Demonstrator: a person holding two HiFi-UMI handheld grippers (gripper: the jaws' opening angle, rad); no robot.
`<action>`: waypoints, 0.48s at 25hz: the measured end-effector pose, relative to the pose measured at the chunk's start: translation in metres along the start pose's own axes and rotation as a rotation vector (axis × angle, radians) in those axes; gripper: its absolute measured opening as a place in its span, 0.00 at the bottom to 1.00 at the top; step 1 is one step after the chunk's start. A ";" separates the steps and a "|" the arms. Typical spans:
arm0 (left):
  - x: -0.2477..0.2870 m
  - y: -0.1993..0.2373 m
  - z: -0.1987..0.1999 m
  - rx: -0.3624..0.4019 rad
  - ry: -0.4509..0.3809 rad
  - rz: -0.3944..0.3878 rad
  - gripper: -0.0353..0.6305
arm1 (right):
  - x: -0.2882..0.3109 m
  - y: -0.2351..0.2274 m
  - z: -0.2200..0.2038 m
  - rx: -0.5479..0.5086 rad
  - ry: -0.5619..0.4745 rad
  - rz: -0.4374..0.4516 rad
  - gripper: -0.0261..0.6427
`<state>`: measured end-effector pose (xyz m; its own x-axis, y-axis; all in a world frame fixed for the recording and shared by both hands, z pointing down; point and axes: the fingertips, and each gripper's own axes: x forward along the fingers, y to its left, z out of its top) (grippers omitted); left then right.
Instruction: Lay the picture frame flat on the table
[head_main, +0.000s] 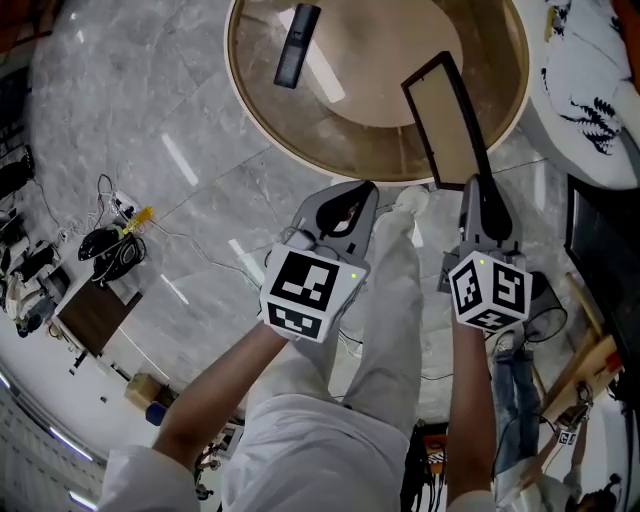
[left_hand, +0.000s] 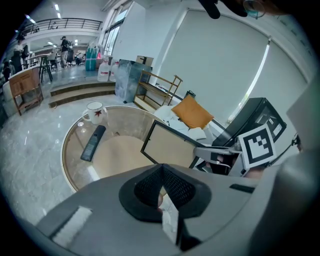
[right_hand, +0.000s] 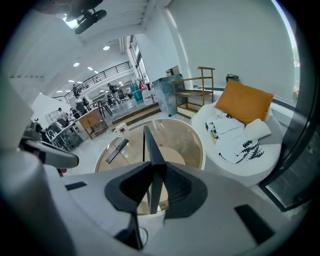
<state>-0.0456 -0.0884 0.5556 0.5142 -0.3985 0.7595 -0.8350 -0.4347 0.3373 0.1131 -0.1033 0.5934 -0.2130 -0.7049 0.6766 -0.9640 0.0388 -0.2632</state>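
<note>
On the left of the round glass-topped table (head_main: 262, 110), a long black remote control (head_main: 297, 45) lay flat. In the left gripper view a white mug (left_hand: 94, 112) stood beyond it near the far rim, though the head view cut that part of the table off.

My left gripper (head_main: 352, 205) hung off the table's near edge, over the person's white trouser leg (head_main: 395, 290). Its jaws were closed pad to pad with nothing between them.

To the right, the black-rimmed picture frame with a tan panel (head_main: 450, 115) was tilted over the table's near right edge and not lying flat. My right gripper (head_main: 478, 192) had its jaws narrowed onto the frame's lower edge and hid that corner. I could not tell whether the frame touched the glass. From the right gripper view the frame showed only edge-on, as a thin dark blade.

At far right, a white rounded seat with a black leaf print (head_main: 590, 90) ran out of the picture. An orange cushion (right_hand: 245, 102) rested on it.
</note>
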 end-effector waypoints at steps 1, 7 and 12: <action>0.002 -0.001 0.000 0.002 0.002 -0.001 0.04 | 0.001 -0.002 -0.002 -0.001 0.005 0.000 0.14; 0.011 -0.007 -0.004 0.012 0.016 -0.004 0.04 | 0.012 -0.013 -0.019 0.001 0.044 -0.001 0.14; 0.016 -0.010 -0.006 0.016 0.021 -0.007 0.04 | 0.020 -0.017 -0.034 -0.015 0.076 -0.001 0.14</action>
<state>-0.0299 -0.0860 0.5676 0.5155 -0.3783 0.7689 -0.8282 -0.4504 0.3336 0.1195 -0.0942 0.6344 -0.2231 -0.6491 0.7272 -0.9664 0.0493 -0.2524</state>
